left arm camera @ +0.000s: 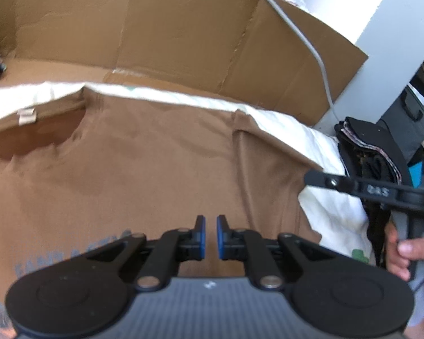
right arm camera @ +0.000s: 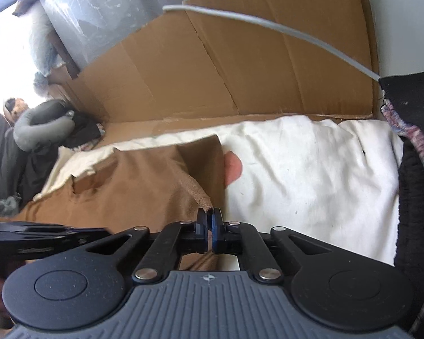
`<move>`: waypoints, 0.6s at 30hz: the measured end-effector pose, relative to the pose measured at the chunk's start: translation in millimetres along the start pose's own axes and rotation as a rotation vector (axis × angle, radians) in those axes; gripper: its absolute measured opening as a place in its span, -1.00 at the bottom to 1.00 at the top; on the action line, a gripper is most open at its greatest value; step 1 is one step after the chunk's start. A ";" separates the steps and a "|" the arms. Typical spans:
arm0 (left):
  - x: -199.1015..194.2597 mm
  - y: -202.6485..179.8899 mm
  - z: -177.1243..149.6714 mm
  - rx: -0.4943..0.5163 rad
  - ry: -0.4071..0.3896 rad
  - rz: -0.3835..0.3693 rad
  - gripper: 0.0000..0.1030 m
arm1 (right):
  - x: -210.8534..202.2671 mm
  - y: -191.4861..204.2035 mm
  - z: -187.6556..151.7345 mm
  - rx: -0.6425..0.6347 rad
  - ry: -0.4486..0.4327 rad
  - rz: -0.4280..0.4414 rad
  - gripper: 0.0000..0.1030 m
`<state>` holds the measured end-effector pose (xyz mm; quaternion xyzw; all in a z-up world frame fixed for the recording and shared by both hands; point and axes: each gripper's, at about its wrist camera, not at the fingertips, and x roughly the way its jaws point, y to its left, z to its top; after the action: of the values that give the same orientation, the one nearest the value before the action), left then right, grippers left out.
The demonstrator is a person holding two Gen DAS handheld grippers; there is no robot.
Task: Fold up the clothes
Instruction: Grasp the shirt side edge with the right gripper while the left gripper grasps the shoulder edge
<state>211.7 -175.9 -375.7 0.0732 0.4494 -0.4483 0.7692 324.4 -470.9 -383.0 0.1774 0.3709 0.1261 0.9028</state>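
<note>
right wrist: right claw (right arm camera: 209, 226) pinching brown shirt (right arm camera: 144, 180) hem; left claw (left arm camera: 211, 236) slightly apart, empty

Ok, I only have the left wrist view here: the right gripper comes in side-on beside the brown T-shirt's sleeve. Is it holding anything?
Observer: Yes. In the right wrist view the right gripper is shut on a bunched strip of the brown cotton T-shirt.
Operator: What lies at the far end of the brown cardboard panel?
Observer: A grey curved neck pillow, resting against a heap of dark clothes.
Operator: Anything on the sheet?
Observer: A small pink rounded thing shows at the shirt's edge on the white bed sheet; I cannot tell what it is.
</note>
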 end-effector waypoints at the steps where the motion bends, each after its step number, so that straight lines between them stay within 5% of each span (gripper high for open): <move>1: 2.7 -0.2 3.8 0.008 -0.002 0.001 -0.85 | -3.7 1.8 2.6 0.006 -0.005 0.005 -0.99; 18: 81.3 -34.8 82.9 0.180 0.037 -0.084 -0.82 | -45.7 24.4 42.0 0.103 -0.090 0.045 -0.99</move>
<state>253.0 -289.9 -378.6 0.1315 0.4241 -0.5174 0.7315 320.4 -474.7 -316.5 0.2374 0.3320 0.1188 0.9052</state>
